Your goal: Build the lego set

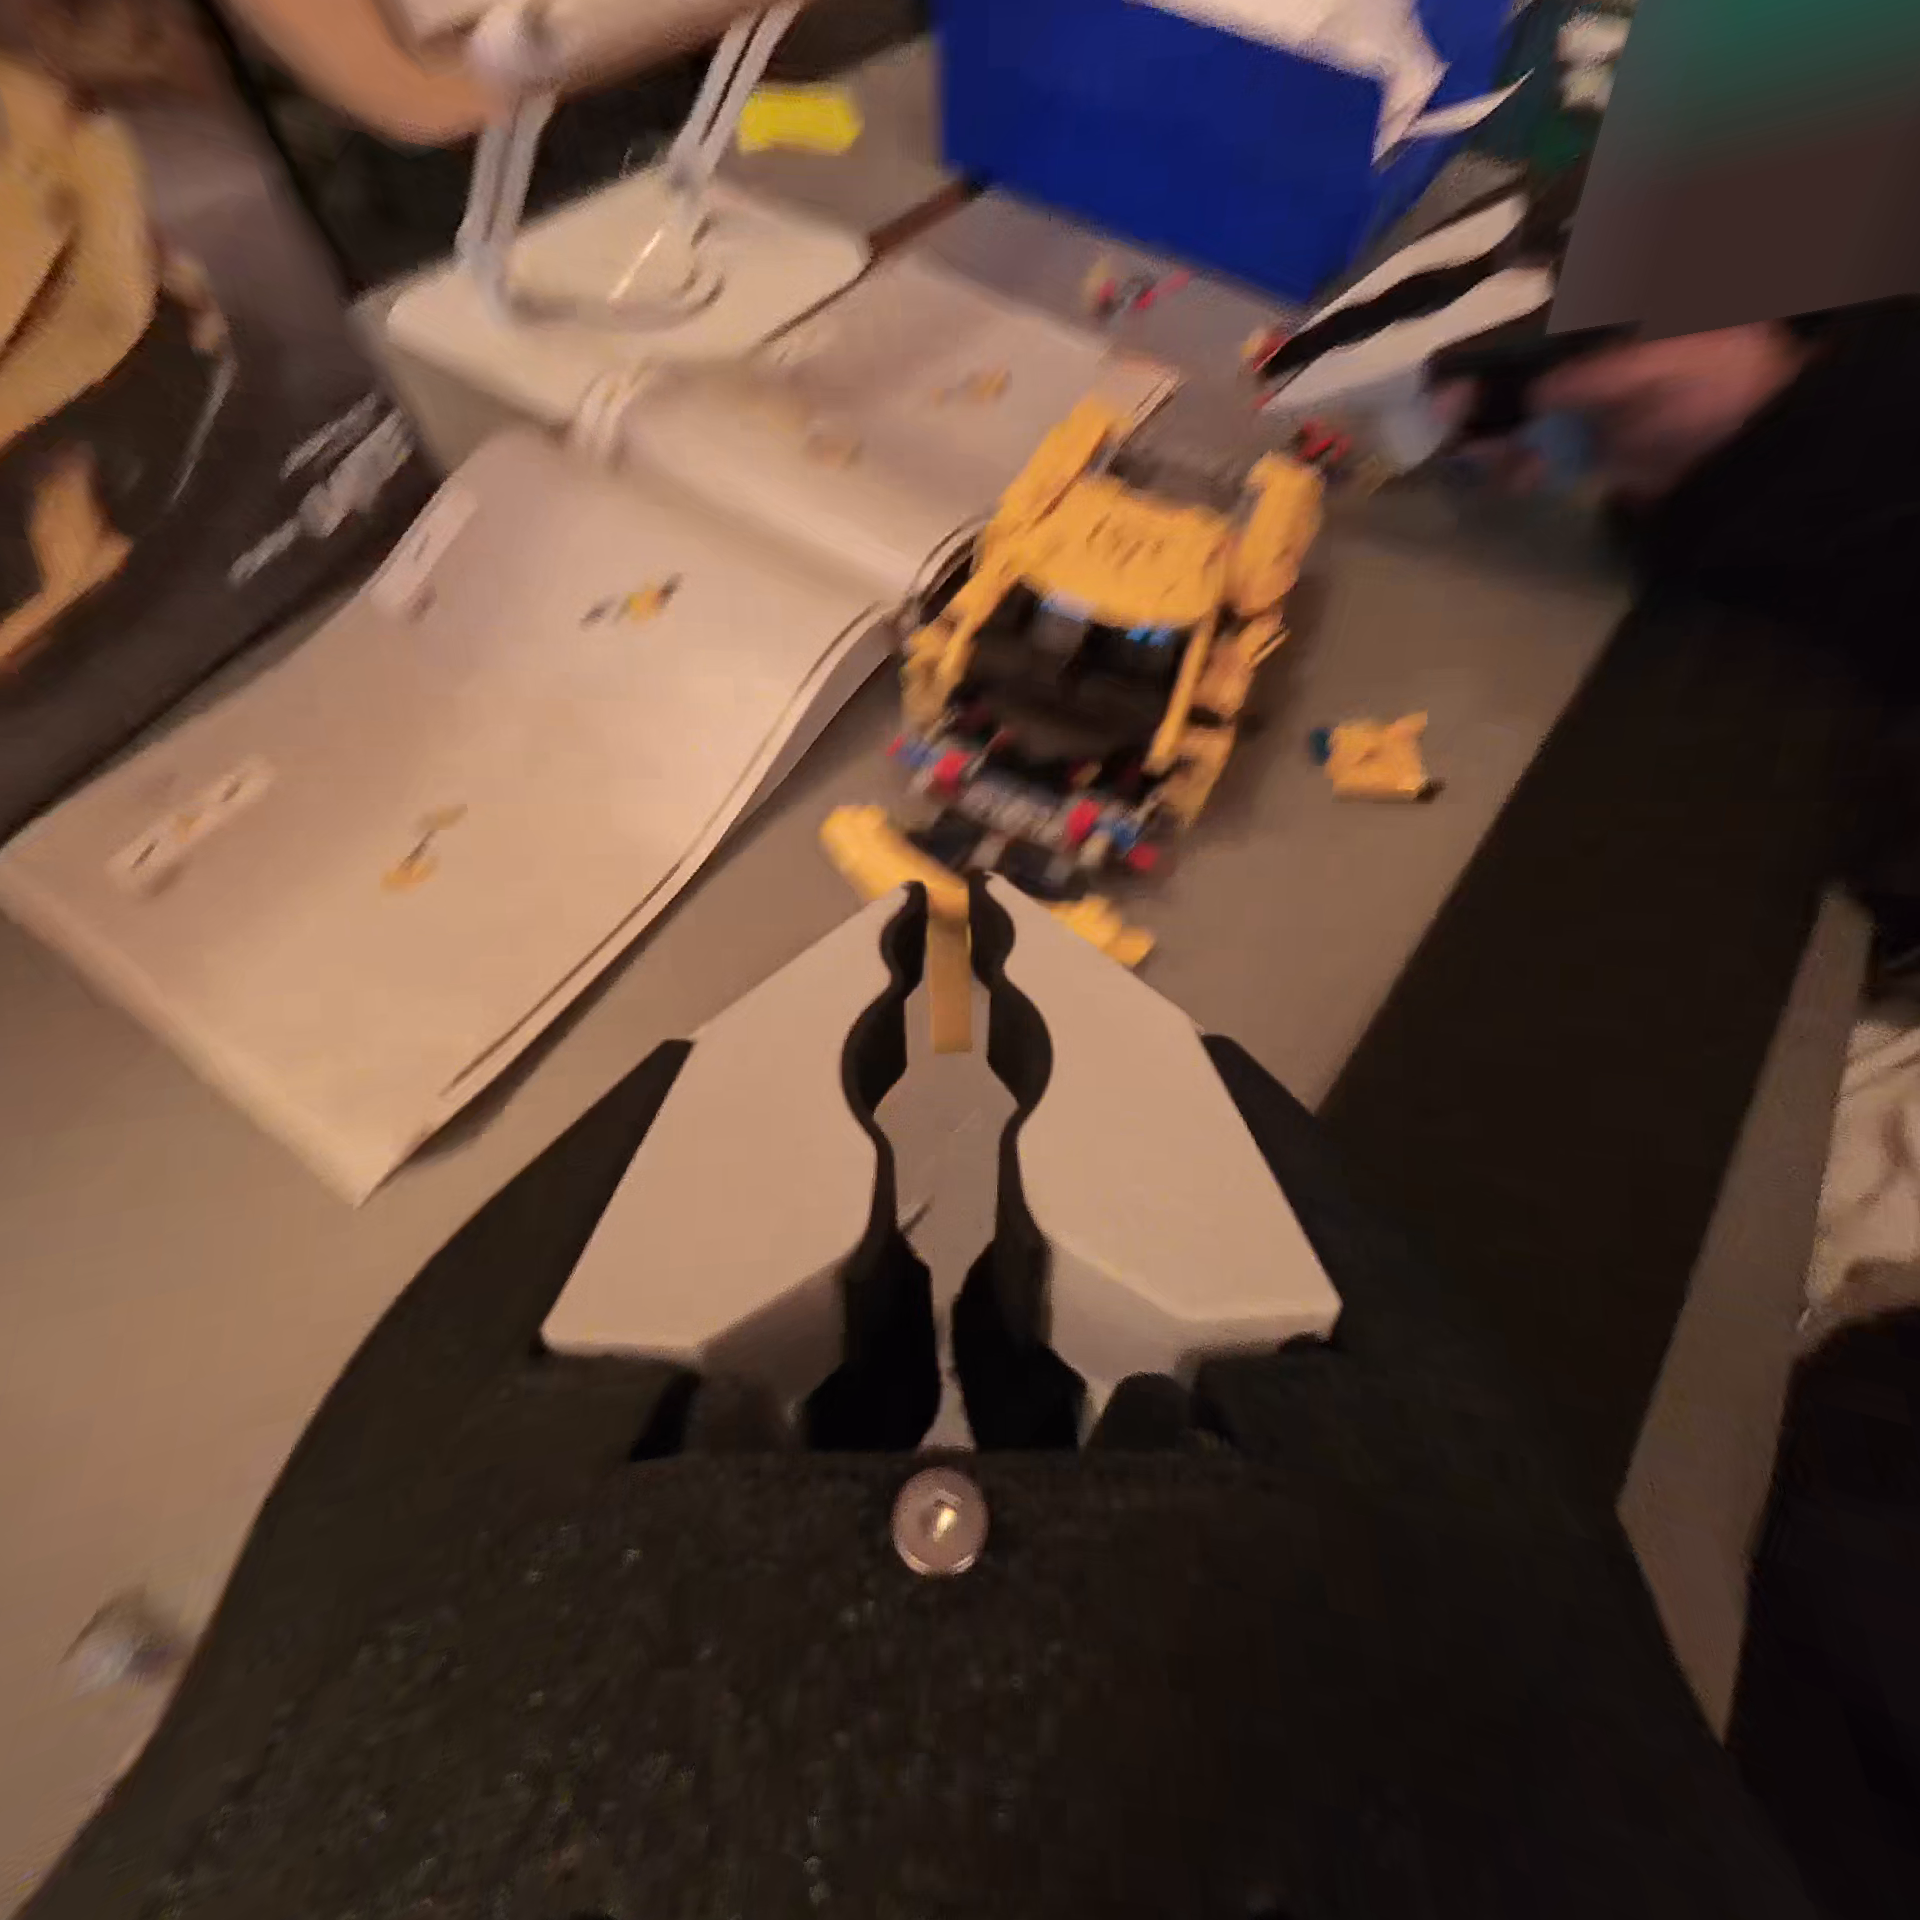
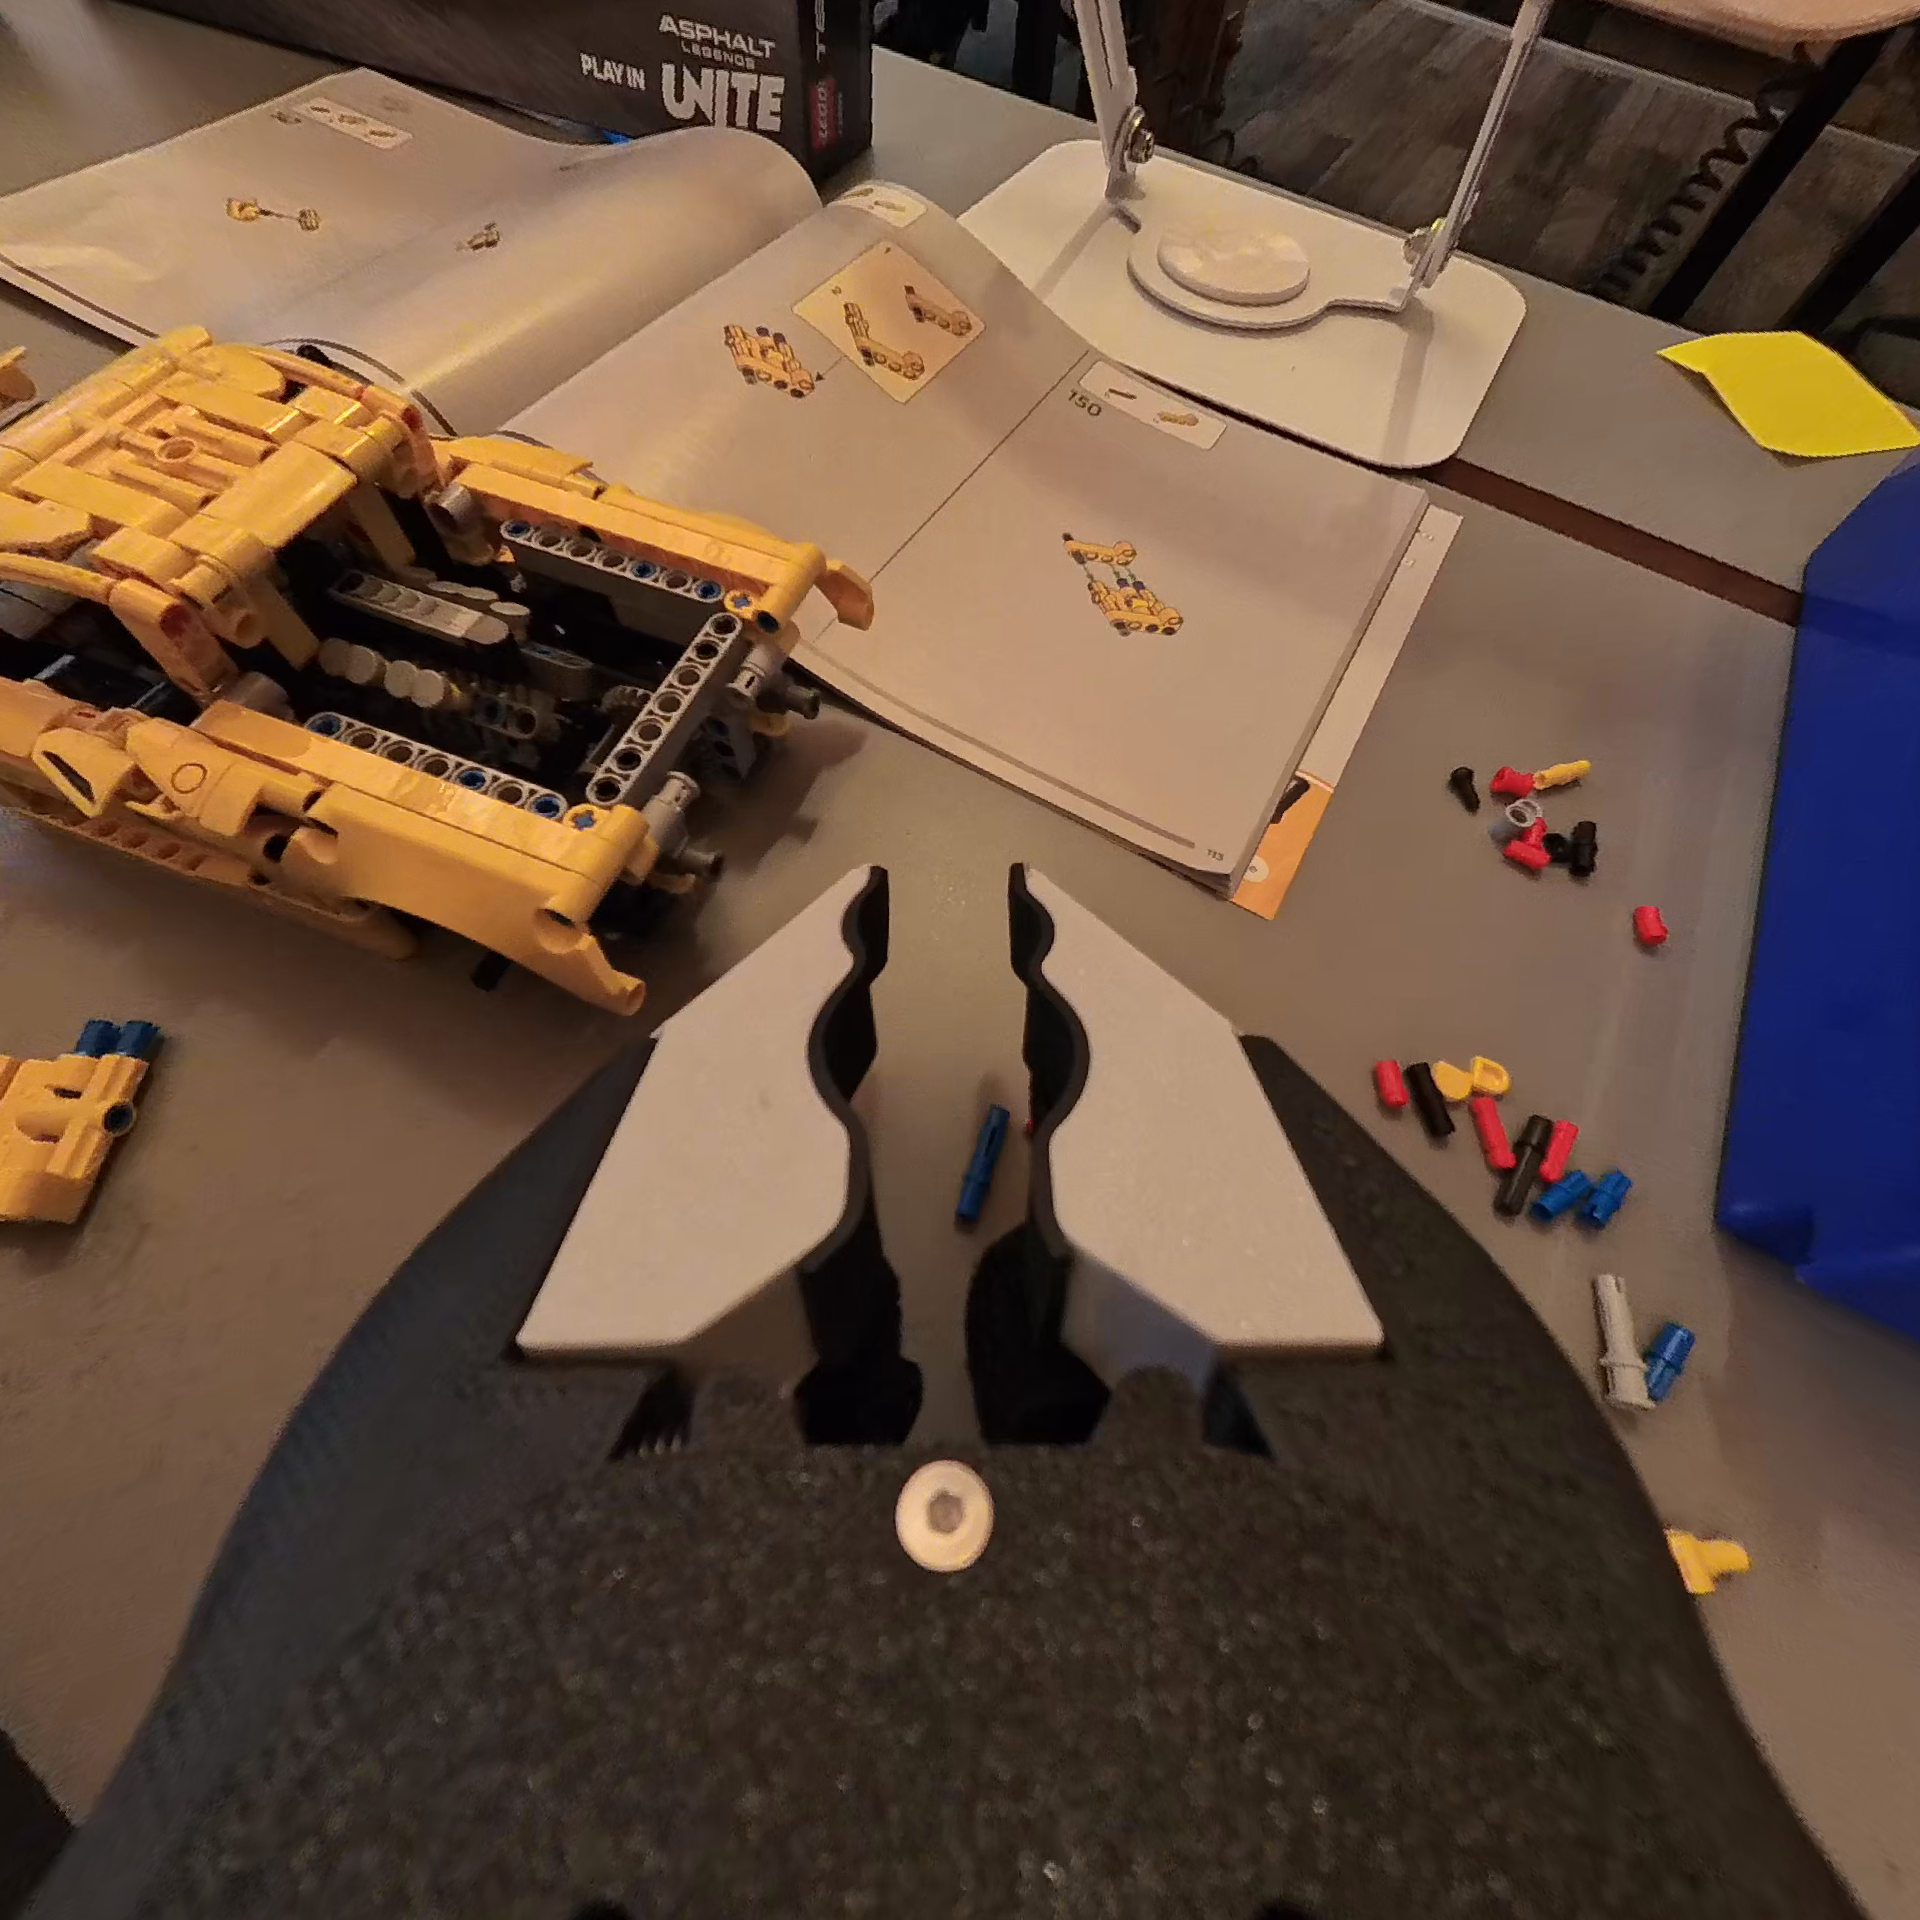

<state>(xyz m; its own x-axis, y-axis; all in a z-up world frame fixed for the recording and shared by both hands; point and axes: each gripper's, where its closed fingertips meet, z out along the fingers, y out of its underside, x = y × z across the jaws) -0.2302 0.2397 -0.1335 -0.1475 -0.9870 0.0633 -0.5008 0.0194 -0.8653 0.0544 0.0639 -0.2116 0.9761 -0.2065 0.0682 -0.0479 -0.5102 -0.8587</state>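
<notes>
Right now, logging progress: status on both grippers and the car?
Left gripper shut on yellow piece. Right gripper open over blue pin. Yellow car unfinished beside manual. Nothing blocking.

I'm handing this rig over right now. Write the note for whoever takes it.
Left gripper: shut on a thin yellow piece, held above the table; view blurred.
Right gripper: open, empty, over a blue pin on the table.
Yellow car partly built, rear frame exposed, beside the open manual. Small yellow subassembly near it; loose pins to the right.
Left: fit the held piece, continue the build.
</notes>
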